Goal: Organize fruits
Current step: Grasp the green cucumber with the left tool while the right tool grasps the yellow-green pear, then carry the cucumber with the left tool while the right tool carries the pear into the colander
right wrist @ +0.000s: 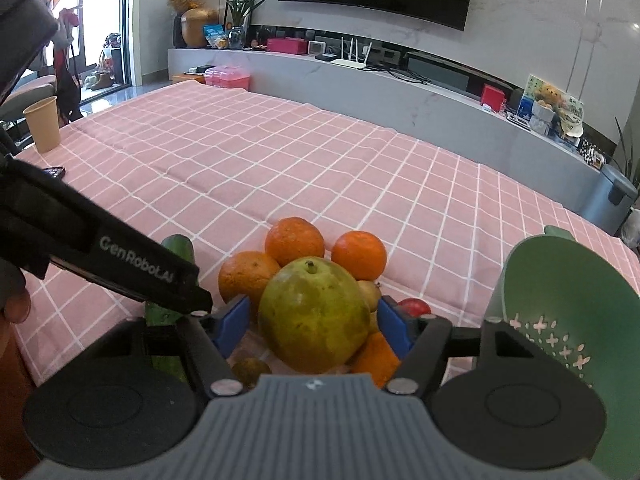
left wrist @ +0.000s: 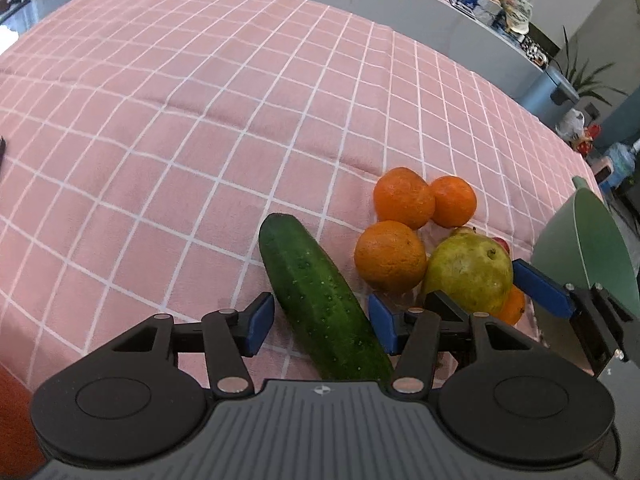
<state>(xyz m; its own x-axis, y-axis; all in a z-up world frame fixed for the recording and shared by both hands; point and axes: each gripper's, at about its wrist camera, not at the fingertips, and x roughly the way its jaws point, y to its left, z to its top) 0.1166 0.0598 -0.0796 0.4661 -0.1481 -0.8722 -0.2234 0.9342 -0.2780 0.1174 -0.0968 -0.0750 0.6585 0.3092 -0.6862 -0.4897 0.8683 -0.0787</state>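
A dark green cucumber (left wrist: 320,300) lies on the pink checked tablecloth (left wrist: 180,120), between the open blue pads of my left gripper (left wrist: 322,324), not squeezed. Beside it is a pile of fruit: three oranges (left wrist: 390,256), a big green-yellow pomelo-like fruit (left wrist: 470,272) and a red fruit behind it. In the right wrist view my right gripper (right wrist: 314,322) is open with its pads on either side of the big green fruit (right wrist: 314,316); whether they touch it I cannot tell. Oranges (right wrist: 294,240) lie beyond it, a red fruit (right wrist: 414,306) to its right.
A green colander bowl (right wrist: 568,304) stands tilted at the right of the fruit, also in the left wrist view (left wrist: 580,252). A paper cup (right wrist: 42,122) and a dark phone (right wrist: 54,172) sit at the far left. The left gripper's body (right wrist: 120,264) crosses the left side.
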